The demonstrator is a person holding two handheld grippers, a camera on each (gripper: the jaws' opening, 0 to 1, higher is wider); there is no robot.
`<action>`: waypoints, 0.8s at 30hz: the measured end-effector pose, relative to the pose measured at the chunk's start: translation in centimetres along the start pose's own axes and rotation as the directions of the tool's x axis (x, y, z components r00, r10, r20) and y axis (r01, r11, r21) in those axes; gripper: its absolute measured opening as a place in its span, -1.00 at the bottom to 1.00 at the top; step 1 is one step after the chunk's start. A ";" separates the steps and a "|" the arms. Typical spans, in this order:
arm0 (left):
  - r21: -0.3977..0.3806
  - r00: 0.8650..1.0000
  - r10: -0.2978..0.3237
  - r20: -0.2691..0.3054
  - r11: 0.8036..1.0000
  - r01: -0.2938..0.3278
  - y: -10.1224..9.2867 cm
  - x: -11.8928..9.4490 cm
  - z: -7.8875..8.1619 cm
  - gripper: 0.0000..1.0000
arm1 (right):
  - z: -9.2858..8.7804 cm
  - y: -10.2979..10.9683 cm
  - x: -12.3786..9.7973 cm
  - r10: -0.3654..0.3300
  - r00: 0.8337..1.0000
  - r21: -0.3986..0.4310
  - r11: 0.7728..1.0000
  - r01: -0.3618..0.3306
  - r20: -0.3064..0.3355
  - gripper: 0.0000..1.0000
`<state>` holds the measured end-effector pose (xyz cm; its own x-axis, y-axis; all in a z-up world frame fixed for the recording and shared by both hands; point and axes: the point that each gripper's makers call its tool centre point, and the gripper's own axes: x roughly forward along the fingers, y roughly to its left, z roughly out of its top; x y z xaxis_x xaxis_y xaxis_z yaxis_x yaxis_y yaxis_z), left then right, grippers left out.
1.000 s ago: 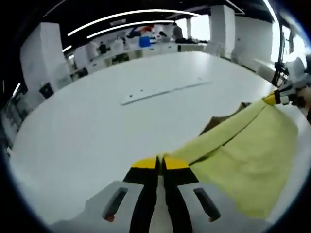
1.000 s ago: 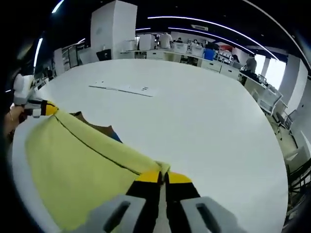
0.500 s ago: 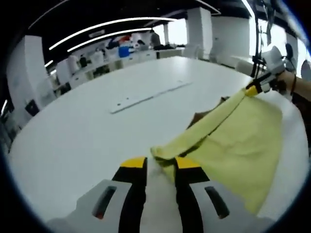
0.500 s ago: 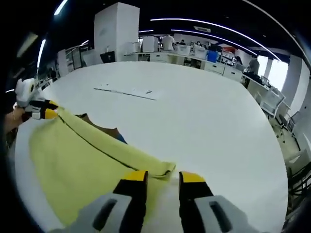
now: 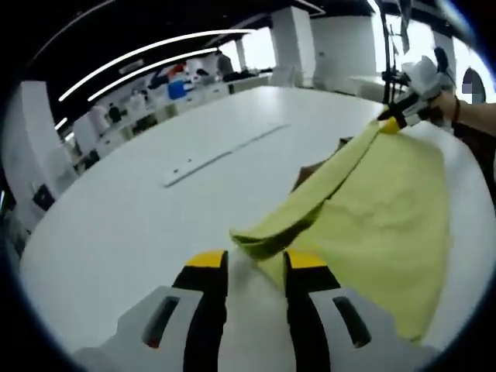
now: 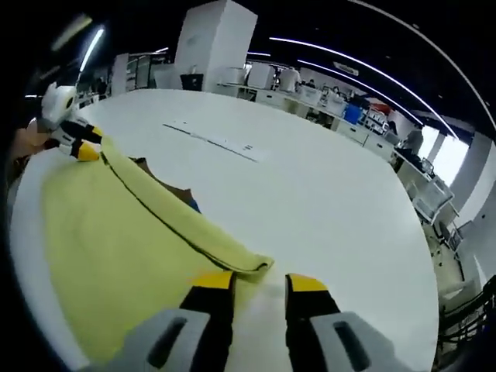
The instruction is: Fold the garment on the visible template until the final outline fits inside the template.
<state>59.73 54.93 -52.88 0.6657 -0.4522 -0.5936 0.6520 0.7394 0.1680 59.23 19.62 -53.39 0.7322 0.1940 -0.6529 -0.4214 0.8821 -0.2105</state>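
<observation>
A yellow garment (image 5: pixel 372 201) lies folded on the white table (image 5: pixel 116 209), its thick folded edge running between the two grippers. My left gripper (image 5: pixel 256 263) is open, and one end of that folded edge lies just ahead of its yellow tips. My right gripper (image 6: pixel 260 283) is open too, with the other end of the garment (image 6: pixel 116 232) resting in front of it. A brown sheet (image 5: pixel 310 170) peeks out from under the far side of the garment; in the right gripper view the brown sheet (image 6: pixel 167 186) has a small blue patch beside it.
A long white strip (image 5: pixel 225 151) lies farther out on the table, the same strip (image 6: pixel 213 138) showing in the right gripper view. A hand (image 5: pixel 457 112) holds the far gripper. Desks, pillars and people stand beyond the table's far edge.
Both grippers were shut on the garment's folded edge one second ago; both have opened and let it go. The edge now rests on the table, and the views have shifted slightly.
</observation>
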 end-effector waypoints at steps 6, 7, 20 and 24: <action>-0.032 1.000 0.010 0.011 0.999 -0.009 0.0 1.2 0.6 -0.59 | 0.9 -0.4 0.7 -0.011 0.999 0.040 0.999 0.010 0.034 -0.56; -0.037 1.000 0.019 0.018 0.999 -0.019 0.2 1.3 0.8 -0.59 | 1.1 -0.4 0.8 -0.008 0.999 0.056 0.998 0.005 0.041 -0.56; -0.365 0.987 0.144 0.072 0.925 -0.108 3.6 2.5 1.6 -0.60 | 2.2 -1.5 2.2 -0.076 0.994 0.349 0.936 0.044 0.080 -0.56; -0.352 0.988 0.143 0.066 0.930 -0.111 3.5 2.2 1.5 -0.55 | 2.1 -1.3 2.0 -0.072 0.995 0.361 0.932 0.041 0.073 -0.55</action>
<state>64.07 55.79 -52.45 0.7745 -0.3739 -0.5102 0.4047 0.9128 -0.0548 62.34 19.78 -52.89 0.7977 0.1605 -0.5814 -0.1690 0.9848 0.0399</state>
